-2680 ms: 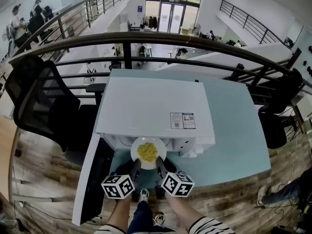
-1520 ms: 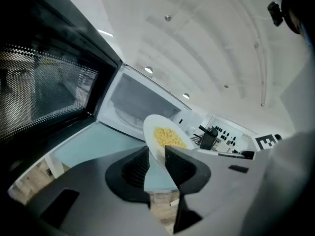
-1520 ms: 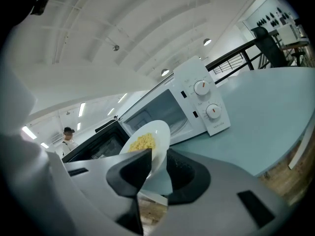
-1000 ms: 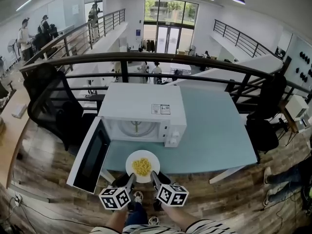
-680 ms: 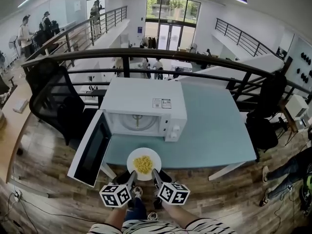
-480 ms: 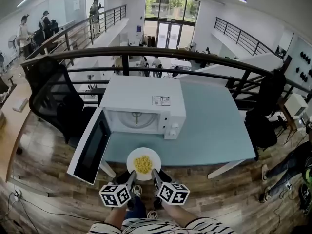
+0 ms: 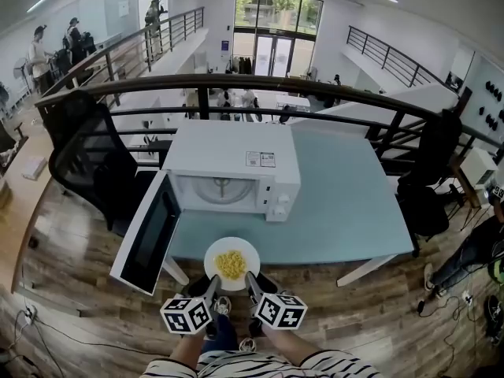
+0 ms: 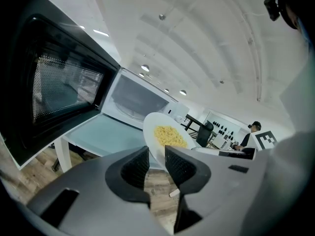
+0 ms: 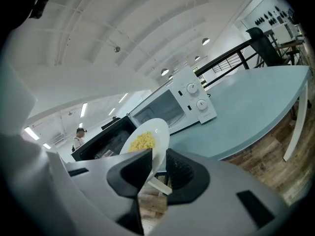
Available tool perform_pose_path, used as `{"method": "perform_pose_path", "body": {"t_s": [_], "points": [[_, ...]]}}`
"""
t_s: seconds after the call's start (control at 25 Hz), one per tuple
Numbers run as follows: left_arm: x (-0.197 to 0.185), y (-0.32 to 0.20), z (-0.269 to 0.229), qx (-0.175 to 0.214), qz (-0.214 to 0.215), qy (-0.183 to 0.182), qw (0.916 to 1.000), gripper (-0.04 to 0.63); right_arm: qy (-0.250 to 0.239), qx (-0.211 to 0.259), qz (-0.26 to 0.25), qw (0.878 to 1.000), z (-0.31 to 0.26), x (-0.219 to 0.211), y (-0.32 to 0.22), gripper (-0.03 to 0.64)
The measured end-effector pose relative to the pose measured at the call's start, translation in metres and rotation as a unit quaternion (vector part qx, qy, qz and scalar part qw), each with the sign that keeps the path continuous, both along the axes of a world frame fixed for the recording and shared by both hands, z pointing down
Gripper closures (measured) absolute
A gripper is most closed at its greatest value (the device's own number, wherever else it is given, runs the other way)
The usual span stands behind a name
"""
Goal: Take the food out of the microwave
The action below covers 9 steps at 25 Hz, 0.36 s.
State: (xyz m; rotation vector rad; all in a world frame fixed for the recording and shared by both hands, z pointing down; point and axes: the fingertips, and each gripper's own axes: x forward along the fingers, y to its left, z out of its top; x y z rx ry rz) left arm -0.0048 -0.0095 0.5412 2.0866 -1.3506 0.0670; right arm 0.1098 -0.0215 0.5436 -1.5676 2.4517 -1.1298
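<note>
Before one open microwave: left gripper, right gripper jaws clamp one plate (yellow food).

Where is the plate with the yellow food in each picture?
Head view: plate low in the middle, below the microwave.
Left gripper view: plate at centre, rim between the jaws.
Right gripper view: plate just left of centre, rim between the jaws.
Shared landmark: the open white microwave.

Office mezzanine: black railing, mesh swivel chair, table.
</note>
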Motion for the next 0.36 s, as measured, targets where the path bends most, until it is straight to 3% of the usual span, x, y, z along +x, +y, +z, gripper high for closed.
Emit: {"method": "perform_pose_path", "body": {"t_s": [0.36], "points": [[-0.0001, -0.0038, -0.0002, -0.002, 0.0, -0.004, 1.0, 0.483, -0.003, -0.002, -0.006, 1.0, 0.0002, -0.0004, -0.0041, 0.518]]}}
